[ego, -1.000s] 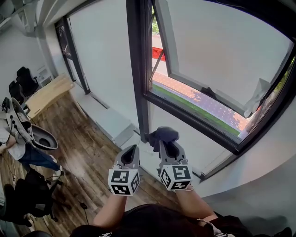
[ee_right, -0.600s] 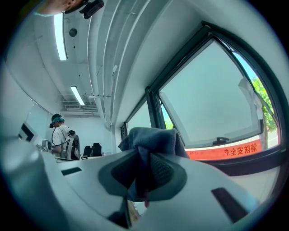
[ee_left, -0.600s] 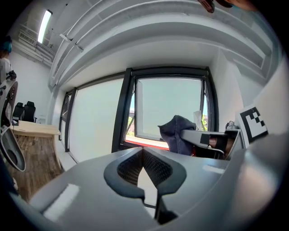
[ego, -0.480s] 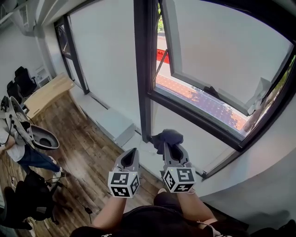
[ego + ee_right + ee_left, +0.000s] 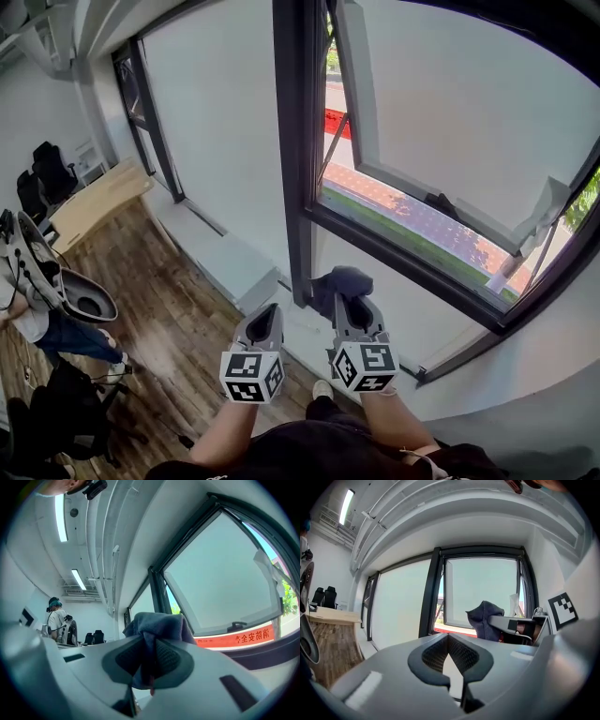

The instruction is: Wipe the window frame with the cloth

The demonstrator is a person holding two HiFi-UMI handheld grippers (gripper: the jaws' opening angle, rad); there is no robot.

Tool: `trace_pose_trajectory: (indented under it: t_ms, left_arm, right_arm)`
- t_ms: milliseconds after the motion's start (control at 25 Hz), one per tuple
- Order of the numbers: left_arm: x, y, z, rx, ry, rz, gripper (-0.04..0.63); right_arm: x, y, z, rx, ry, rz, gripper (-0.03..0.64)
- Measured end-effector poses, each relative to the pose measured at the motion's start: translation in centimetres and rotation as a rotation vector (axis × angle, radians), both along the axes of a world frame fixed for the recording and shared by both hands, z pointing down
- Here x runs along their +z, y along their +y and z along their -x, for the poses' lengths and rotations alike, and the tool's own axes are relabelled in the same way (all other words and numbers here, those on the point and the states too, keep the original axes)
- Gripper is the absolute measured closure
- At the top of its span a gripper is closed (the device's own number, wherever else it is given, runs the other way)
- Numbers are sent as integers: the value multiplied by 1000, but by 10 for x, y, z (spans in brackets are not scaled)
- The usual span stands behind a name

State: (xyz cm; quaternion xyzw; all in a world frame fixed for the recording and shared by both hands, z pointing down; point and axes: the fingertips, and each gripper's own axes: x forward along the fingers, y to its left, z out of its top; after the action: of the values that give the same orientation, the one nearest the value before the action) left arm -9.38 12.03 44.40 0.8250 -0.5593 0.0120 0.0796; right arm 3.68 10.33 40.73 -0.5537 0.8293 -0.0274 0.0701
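The left gripper [image 5: 266, 317] has its 2 jaws closed on nothing. Beside it, the right gripper [image 5: 347, 305] is clamped on the dark cloth [image 5: 339, 279], which seems just short of the window frame [image 5: 300, 187] beyond.

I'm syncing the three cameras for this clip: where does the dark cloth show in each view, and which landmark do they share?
Head view: cloth low centre, at the tip of the right gripper, beside the foot of the frame.
Left gripper view: cloth right of centre, in front of the window.
Right gripper view: cloth at centre, clamped between the jaws.
Shared landmark: the dark vertical window frame post.
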Motion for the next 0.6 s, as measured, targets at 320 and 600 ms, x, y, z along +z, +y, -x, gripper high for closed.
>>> trace_pose_trajectory:
  t_ms: [320,600]
  left_arm:
    - [-5,-98,-11,-10,14,-5,588]
    - [-10,-170,-22,-9,24,8,588]
  right_arm:
    - [-8,-98,-13,-4,19,-16,571]
    - [-15,-169,-25,3,25,-11,571]
